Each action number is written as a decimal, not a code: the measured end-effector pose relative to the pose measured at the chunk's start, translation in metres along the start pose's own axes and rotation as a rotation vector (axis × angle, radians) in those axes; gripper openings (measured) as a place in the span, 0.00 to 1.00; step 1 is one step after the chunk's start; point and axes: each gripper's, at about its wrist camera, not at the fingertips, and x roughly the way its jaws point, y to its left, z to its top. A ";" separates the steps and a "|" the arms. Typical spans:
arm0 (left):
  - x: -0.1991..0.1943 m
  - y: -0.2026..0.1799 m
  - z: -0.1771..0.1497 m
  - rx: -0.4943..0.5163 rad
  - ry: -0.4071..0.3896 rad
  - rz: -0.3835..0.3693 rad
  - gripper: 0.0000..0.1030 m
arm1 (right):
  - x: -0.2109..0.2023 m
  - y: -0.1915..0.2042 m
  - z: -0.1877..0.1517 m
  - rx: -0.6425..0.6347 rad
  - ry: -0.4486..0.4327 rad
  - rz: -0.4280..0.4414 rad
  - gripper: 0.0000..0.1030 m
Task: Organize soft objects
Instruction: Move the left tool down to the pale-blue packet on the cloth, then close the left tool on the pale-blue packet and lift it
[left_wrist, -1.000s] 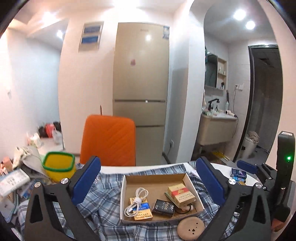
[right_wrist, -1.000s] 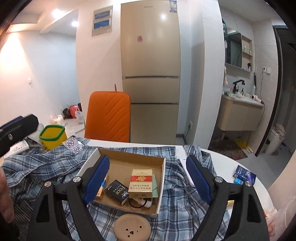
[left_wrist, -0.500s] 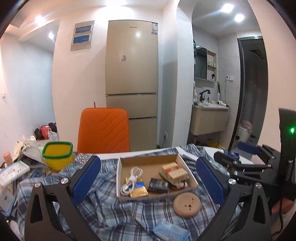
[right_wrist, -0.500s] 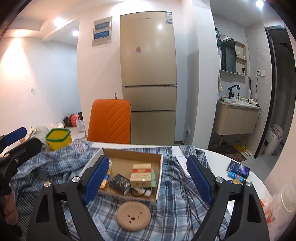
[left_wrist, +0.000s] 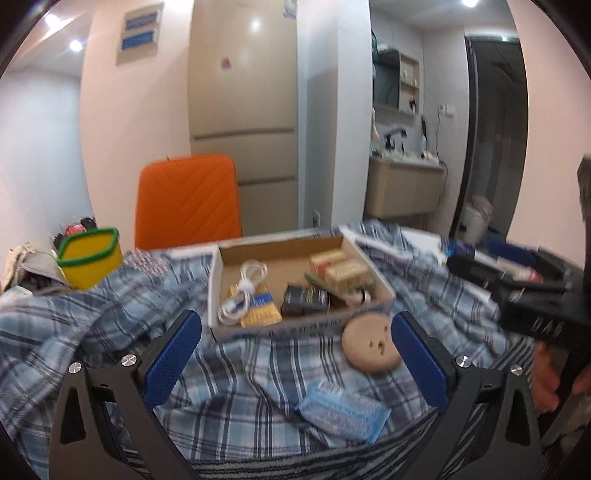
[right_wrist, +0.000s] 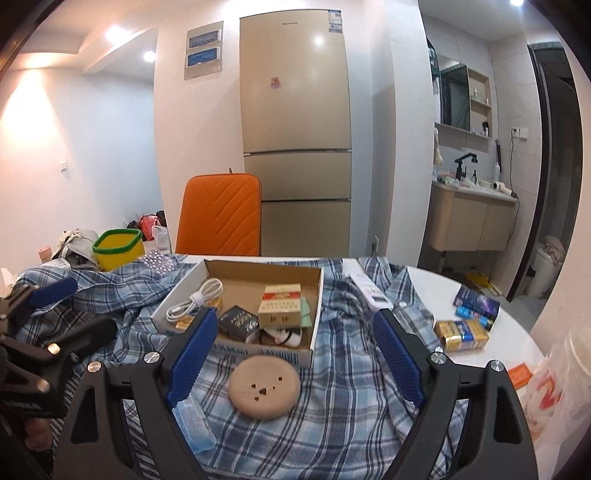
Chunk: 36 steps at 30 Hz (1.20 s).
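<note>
So the soft thing that matters here is the plaid shirt (right_wrist: 343, 398), spread rumpled over the table (right_wrist: 509, 332) like a tablecloth, with stuff parked on top of it. A cardboard box (right_wrist: 316, 314) of small packs and a white cable sits on the middle of it, and a round wooden disc (right_wrist: 264, 387) lies on the cloth just in front of the box, touching or nearly touching its front wall.

Both hand-held grippers are spread wide with nothing between the pads. The right hand-held gripper (right_wrist: 291, 358) points straight at the disc and the box's front edge, tilted down a bit, with cloth directly below and ahead of it. The left hand-held gripper (left_wrist: 295, 358) faces the same box from the other side, and a small blue tissue pack (left_wrist: 341, 415) lies on the fabric just under its opening, nearer its right finger.

The shirt runs side to side across both views; bunched folds sit off to the left near the yellow tub (right_wrist: 118, 249), while a flatter part with what may be the collar reaches the right, toward the loose packs on bare table.

My guess is the shirt can't be lifted or folded while the box and disc weigh it down. The right one looks best lined up with the disc, the left with the tissue pack.
</note>
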 end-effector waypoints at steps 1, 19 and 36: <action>0.007 0.000 -0.004 0.008 0.035 -0.003 0.99 | 0.002 -0.002 -0.003 0.005 0.008 0.000 0.85; 0.066 -0.044 -0.042 0.309 0.414 -0.235 0.99 | 0.032 -0.018 -0.018 0.049 0.111 -0.002 0.85; 0.098 -0.043 -0.048 0.390 0.536 -0.242 0.99 | 0.041 -0.024 -0.023 0.067 0.154 0.010 0.85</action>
